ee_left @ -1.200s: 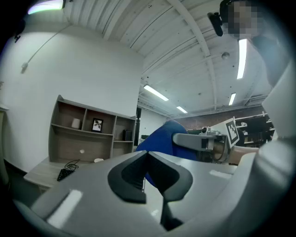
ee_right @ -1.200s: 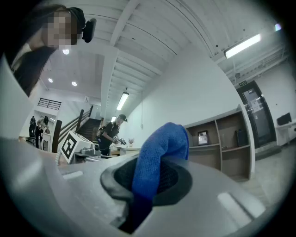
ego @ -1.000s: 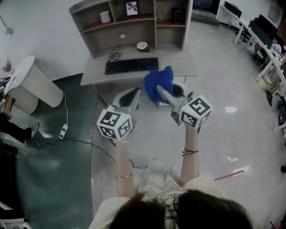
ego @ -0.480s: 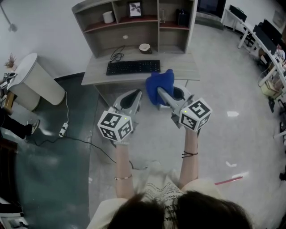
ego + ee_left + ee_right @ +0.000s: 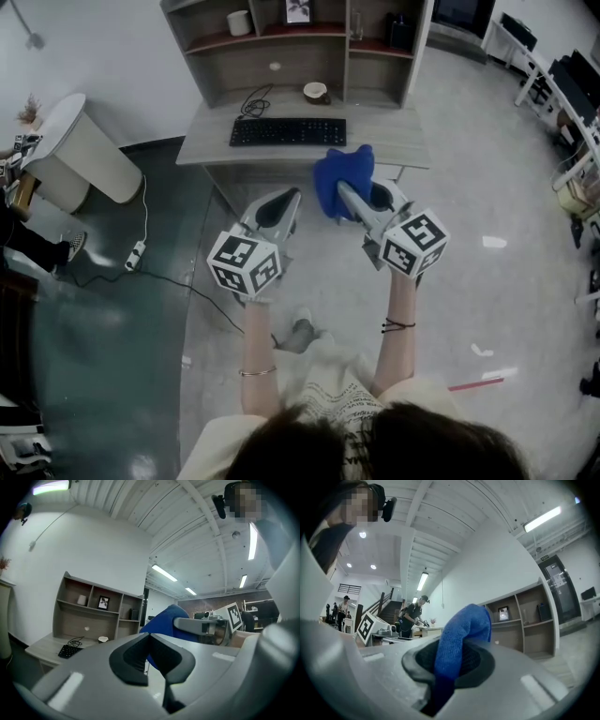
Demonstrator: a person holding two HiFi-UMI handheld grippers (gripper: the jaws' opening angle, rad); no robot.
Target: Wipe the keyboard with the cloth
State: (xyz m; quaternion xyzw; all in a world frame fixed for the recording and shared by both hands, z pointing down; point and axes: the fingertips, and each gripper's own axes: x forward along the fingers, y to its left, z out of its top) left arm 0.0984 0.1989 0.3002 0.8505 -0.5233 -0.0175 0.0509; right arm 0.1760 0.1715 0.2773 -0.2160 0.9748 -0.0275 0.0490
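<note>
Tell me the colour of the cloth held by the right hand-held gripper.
Blue cloth, clearest in the right gripper view.

- Cloth (image 5: 343, 176): solid bright blue, no pattern.
- Keyboard (image 5: 288, 131): black.
- Counter (image 5: 394, 142): pale grey wood tone.
- Left claw (image 5: 149, 637): light grey shell, black ribbed pads.
- Right claw (image 5: 454, 663): same grey, same black pads.
- Left marker cube (image 5: 244, 264), right marker cube (image 5: 414, 244): white faces, black square patterns.
- Shelf unit (image 5: 220, 75): grey-brown, reddish-brown boards.
- Bowl (image 5: 316, 91): white, brown inside.
- Cup (image 5: 239, 22): white.
- Cable (image 5: 253, 103): black.
- Bin (image 5: 84, 169): cream.
- Floor (image 5: 469, 309): glossy pale grey, dark teal beyond counter's left edge.
</note>
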